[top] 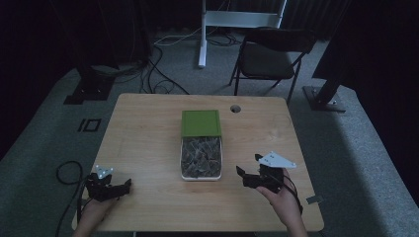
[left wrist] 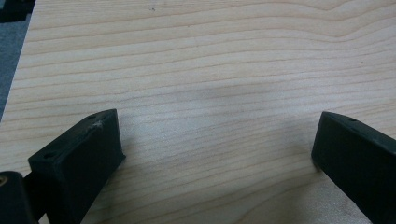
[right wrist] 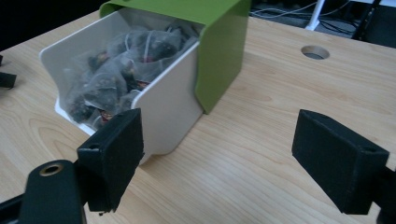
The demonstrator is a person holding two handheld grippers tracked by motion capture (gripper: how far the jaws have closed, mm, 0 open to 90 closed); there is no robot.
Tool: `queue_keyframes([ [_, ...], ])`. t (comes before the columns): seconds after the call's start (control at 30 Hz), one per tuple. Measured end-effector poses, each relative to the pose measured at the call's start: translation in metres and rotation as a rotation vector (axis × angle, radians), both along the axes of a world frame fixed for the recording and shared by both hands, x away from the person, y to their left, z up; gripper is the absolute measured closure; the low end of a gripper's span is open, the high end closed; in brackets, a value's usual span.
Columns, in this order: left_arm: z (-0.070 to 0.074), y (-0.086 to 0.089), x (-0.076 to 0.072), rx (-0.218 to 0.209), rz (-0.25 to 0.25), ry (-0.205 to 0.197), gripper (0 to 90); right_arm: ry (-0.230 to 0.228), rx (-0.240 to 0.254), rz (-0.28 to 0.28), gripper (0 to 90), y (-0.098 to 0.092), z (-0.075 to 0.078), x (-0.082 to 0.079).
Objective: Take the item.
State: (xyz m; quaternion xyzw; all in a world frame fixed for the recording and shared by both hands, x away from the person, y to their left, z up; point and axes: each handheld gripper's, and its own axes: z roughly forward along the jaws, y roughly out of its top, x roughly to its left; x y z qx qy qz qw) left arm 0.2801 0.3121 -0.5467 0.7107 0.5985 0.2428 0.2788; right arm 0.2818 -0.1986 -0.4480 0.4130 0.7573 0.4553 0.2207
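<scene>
A white box (top: pixel 200 174) with a green sleeve lid (top: pixel 200 122) slid partway back sits in the middle of the wooden table (top: pixel 148 143). Several mesh tea bags (right wrist: pixel 116 60) fill the white box (right wrist: pixel 170 109) under its green lid (right wrist: pixel 222 44). My left gripper (top: pixel 118 187) is open near the table's front left corner, its jaws wide apart over bare wood (left wrist: pixel 215 107). My right gripper (top: pixel 247 173) is open just right of the box, its jaws spread with nothing between them (right wrist: pixel 217 154). A hand holds each gripper.
A round cable hole (top: pixel 235 108) lies near the table's far edge, right of the box. A dark folding chair (top: pixel 269 54) and a white stand leg (top: pixel 201 34) are on the carpet beyond the table. Cables lie on the floor at left.
</scene>
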Motion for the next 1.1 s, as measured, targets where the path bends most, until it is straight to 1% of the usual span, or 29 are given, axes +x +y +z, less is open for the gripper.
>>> queue_keyframes([
  [0.13,0.000,0.000,0.000,-0.002,0.002,-0.002,2.2,-0.008,0.000,0.027,16.4,0.008,0.002,0.001],
  [0.3,0.000,0.000,0.000,0.000,0.000,0.000,2.2,-0.008,0.002,0.040,16.5,0.015,0.003,0.002],
  [0.4,0.000,0.000,0.000,-0.002,0.002,-0.002,2.2,-0.014,0.003,0.063,16.5,0.024,0.005,0.002],
  [0.53,0.000,0.000,0.000,0.000,0.000,0.000,2.3,-0.016,0.002,0.079,18.6,0.032,0.006,0.003],
  [0.7,0.000,0.000,0.000,-0.002,0.001,-0.002,2.3,-0.018,0.001,0.097,18.6,0.041,0.007,0.004],
  [0.73,0.000,0.000,0.000,0.000,0.000,0.000,2.2,-0.019,-0.001,0.108,18.7,0.045,0.007,0.004],
  [1.1,0.000,0.000,0.000,-0.001,0.002,-0.002,2.3,-0.019,-0.007,0.165,18.7,0.069,0.006,0.007],
])
